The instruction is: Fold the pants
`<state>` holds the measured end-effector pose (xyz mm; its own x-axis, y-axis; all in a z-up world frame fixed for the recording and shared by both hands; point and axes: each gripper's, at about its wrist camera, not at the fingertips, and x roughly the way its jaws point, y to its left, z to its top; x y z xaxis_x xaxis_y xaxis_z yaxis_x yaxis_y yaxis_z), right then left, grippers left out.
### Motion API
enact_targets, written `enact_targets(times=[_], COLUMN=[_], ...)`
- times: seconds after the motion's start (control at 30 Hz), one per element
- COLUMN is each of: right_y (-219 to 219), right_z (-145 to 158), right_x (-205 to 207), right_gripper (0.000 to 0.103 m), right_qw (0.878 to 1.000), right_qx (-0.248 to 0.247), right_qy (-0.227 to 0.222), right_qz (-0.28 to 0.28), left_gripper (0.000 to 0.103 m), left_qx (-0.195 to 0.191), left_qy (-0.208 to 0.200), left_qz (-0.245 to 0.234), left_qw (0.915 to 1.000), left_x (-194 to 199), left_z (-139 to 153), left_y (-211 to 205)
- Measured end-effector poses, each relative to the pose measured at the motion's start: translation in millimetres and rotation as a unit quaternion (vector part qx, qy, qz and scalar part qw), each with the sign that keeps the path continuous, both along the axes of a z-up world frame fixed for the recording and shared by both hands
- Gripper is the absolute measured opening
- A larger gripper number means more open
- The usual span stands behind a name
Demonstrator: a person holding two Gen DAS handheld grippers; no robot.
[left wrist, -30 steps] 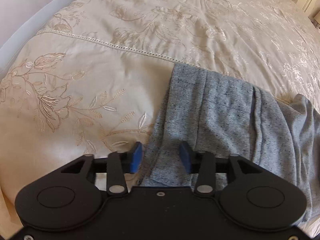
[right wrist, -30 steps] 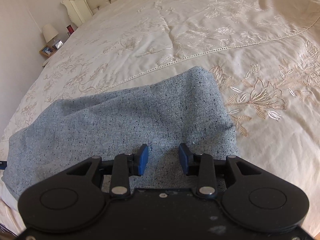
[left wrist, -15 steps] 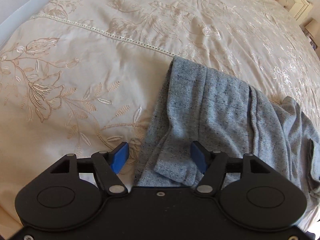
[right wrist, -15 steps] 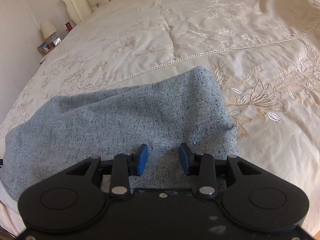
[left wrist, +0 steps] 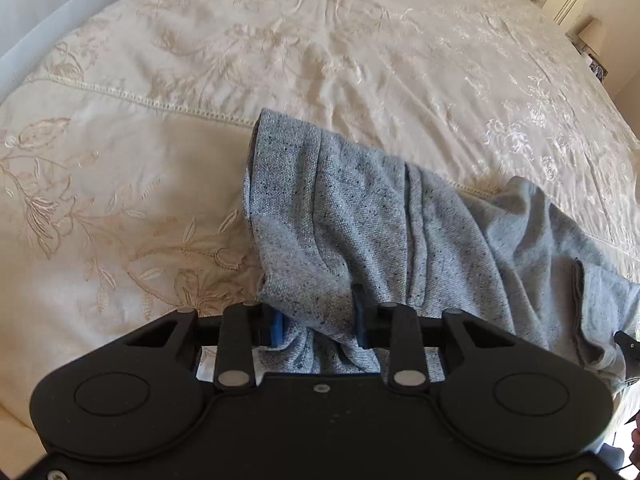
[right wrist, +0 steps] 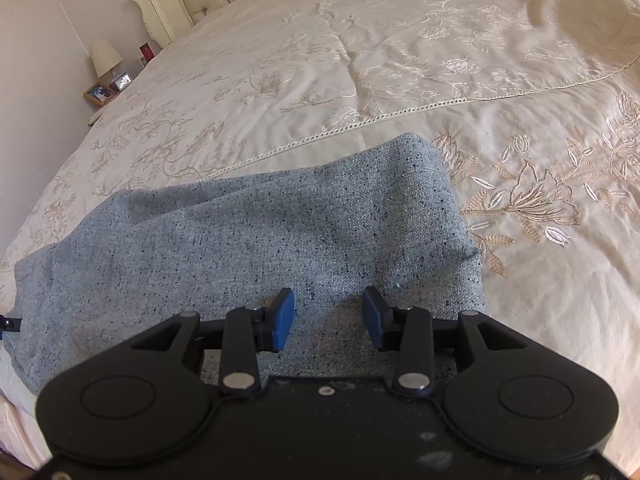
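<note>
Both tongs work the grey pants (left wrist: 380, 216): the left tongs (left wrist: 318, 326) pinch a bunched fold at the garment's near edge, while the right tongs (right wrist: 328, 316) stand parted, pads apart over flat cloth. Pants lie on the embroidered cream bedspread (right wrist: 400, 60) of the bed.

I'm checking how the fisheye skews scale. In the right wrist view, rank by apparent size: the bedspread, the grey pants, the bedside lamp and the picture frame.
1. Bedspread, fills most of the view.
2. Grey pants, though nearness to the camera enlarges them.
3. Bedside lamp, far and small.
4. Picture frame, a little smaller than the lamp; too close for a sure ranking.
</note>
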<state>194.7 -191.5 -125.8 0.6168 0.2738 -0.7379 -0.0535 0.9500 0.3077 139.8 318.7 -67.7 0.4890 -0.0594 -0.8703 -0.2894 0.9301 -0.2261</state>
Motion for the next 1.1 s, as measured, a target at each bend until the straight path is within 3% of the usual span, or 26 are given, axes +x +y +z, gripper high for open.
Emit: enact_targets(times=[0.23, 0.4, 0.53, 0.63, 0.73, 0.87, 0.97, 1.1], right_y=[-8, -15, -18, -22, -28, -37, -46, -57], right_z=[6, 9, 9, 9, 9, 5, 3, -2], right_x=[-3, -4, -8, -12, -16, -19, -19, -19], right_gripper=[0.042, 0.041, 0.041, 0.041, 0.041, 0.039, 0.039, 0.039], right_qw=[0.999, 0.998, 0.997, 0.996, 0.995, 0.994, 0.992, 0.99], right_qx=[0.037, 0.061, 0.074, 0.085, 0.098, 0.108, 0.123, 0.143], right_qy=[-0.006, -0.006, -0.01, -0.013, -0.015, -0.011, -0.006, 0.008], right_qz=[0.001, 0.005, 0.007, 0.009, 0.007, 0.006, -0.001, -0.009], left_gripper=[0.036, 0.033, 0.03, 0.027, 0.023, 0.014, 0.014, 0.015], left_qx=[0.026, 0.039, 0.015, -0.011, -0.031, -0.076, -0.071, -0.026], left_qy=[-0.074, -0.129, -0.16, -0.158, -0.131, -0.081, -0.09, -0.109], left_qz=[-0.035, -0.107, -0.2, -0.269, -0.338, -0.383, -0.368, -0.331], left_qw=[0.9963, 0.9851, 0.9666, 0.9501, 0.9315, 0.9169, 0.9228, 0.937], left_x=[2, 15, 38, 52, 61, 74, 63, 63], left_z=[65, 112, 131, 130, 110, 83, 86, 89], left_y=[-44, -112, -190, -248, -309, -348, -346, -320])
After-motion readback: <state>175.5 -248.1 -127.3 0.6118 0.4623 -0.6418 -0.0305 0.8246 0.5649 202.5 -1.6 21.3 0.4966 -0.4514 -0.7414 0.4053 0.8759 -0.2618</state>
